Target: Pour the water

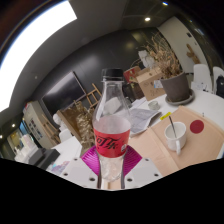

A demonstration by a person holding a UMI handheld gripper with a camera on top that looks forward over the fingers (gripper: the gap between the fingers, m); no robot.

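I have the gripper pinching one clear bottle with a red label, its magenta pads pressed against the bottle's lower sides, and I judge it is held upright and raised so nothing spills before the pour. One white cup, with what looks like a yellow straw in it, stands on a tan tray ahead and to the right, apparently placed to receive the water.
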